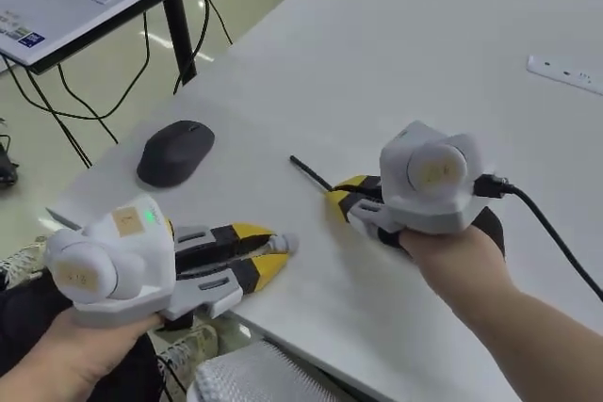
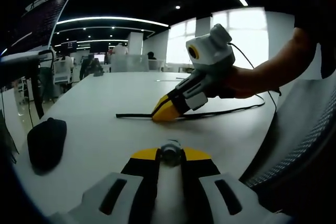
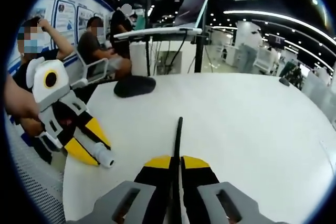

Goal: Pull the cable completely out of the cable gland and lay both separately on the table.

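My white desk (image 1: 396, 63) lies wide open ahead and to the right. The mouse (image 1: 175, 152) sits near its left edge. My left gripper (image 1: 268, 253), level at the near edge, is clamped on the cable gland (image 1: 285, 245). My right gripper (image 1: 337, 201), tipped down onto the desk, pinches the black cable (image 1: 307, 172), apart from the gland.

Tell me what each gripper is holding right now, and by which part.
The left gripper pinches the cable gland by one end; the right gripper clamps the black cable just behind its free end.

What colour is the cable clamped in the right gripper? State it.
Black. The cable shows best in the right gripper view, running out from the right gripper.
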Tool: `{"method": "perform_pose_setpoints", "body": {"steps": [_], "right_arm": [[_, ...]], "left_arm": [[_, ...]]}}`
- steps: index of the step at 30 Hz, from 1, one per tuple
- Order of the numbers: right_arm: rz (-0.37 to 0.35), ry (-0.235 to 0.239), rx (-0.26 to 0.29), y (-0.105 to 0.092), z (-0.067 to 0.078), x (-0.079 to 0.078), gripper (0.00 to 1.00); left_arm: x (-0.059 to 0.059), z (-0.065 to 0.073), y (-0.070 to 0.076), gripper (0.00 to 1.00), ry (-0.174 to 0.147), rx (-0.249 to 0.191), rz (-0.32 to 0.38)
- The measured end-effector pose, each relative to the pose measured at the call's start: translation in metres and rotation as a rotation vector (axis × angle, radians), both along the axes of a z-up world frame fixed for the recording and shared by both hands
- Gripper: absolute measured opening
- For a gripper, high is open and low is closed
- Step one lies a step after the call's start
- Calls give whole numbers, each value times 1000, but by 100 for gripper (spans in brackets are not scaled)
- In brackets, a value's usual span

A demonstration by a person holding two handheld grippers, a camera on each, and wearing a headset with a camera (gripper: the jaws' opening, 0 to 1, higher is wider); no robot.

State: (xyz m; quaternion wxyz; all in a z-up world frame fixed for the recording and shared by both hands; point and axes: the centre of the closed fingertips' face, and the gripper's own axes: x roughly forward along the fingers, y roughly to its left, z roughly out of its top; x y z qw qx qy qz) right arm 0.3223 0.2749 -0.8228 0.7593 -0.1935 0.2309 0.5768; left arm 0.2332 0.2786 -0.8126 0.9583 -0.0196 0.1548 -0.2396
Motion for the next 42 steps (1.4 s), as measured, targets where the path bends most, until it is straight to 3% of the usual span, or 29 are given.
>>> {"method": "perform_pose_setpoints", "body": {"steps": [1,3,6,8,12,13,16,18,19,22,25,28,30,33,34,35,37,38,42], "right_arm": [[-9,13,4,0,0,1,6],[-12,48,20,1,1,0,10],[-17,40,14,0,1,1,14],[-24,62,23,0,1,-1,20],[-41,87,23,-2,2,-1,37],[-51,85,19,-4,2,2,44],[-81,100,7,-14,0,5,68],[-96,118,36,-18,4,6,80],[-110,164,62,-22,8,5,83],[-142,130,71,-38,19,15,86],[-155,138,62,-58,29,17,98],[-238,212,67,-97,40,23,99],[-269,231,23,-128,41,25,99],[-310,205,-14,-176,53,26,99],[-348,170,-30,-200,60,29,99],[-364,148,-40,-215,65,30,99],[-393,138,-65,-245,72,26,99],[-424,136,-89,-268,75,23,99],[-510,121,-131,-332,85,15,99]], "left_arm": [[1,3,-1,20,7,-33,6],[0,3,-1,25,8,-33,-5],[2,3,1,31,14,-41,1],[6,4,4,43,14,-58,18],[10,5,3,82,26,-30,31],[10,5,1,86,33,-28,20],[10,5,1,90,43,-5,13],[11,9,1,95,37,-14,20],[12,11,2,100,35,-11,26],[15,16,4,100,42,-22,46],[18,23,5,100,31,6,33],[24,35,1,100,19,9,8],[29,42,-5,100,12,23,-18],[37,54,-17,100,-5,48,-69],[43,64,-22,99,-54,50,-86],[44,65,-23,98,-61,53,-83],[51,68,-29,95,-49,52,-91],[55,74,-39,96,-54,7,-116],[62,84,-62,98,-55,20,-169]]}}
